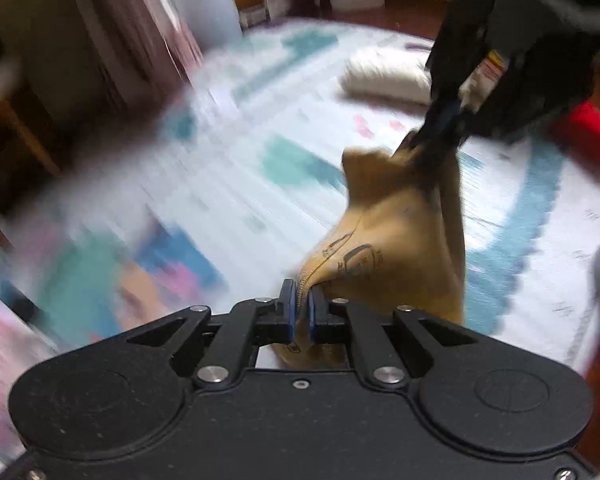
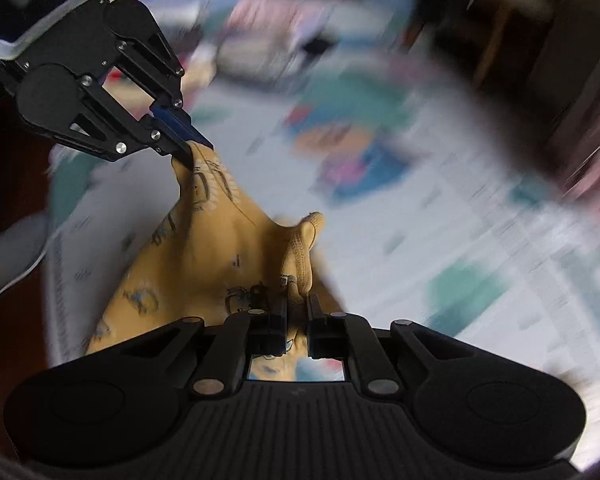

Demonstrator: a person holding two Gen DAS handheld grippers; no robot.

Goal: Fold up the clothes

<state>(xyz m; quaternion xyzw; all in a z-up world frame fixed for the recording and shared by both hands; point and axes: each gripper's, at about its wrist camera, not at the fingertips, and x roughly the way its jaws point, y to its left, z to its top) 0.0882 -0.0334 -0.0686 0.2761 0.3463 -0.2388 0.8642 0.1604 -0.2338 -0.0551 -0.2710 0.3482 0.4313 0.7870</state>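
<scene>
A mustard-yellow garment [image 1: 395, 236] with small dark printed drawings hangs stretched between my two grippers, above a pale patterned play mat [image 1: 228, 184]. My left gripper [image 1: 300, 300] is shut on its ribbed edge. My right gripper [image 1: 439, 140] shows at the upper right of the left wrist view, shut on another corner. In the right wrist view the garment [image 2: 212, 256] runs from my right gripper [image 2: 298, 304], shut on a ribbed cuff, up to my left gripper [image 2: 190, 152] at the upper left. Both views are motion-blurred.
A folded cream-white cloth [image 1: 383, 80] lies on the mat at the back. A red object [image 1: 587, 132] sits at the right edge. Pink curtains [image 1: 136, 28] and a white container [image 1: 204, 4] stand at the far left. Wooden furniture [image 2: 511, 24] is blurred at the upper right.
</scene>
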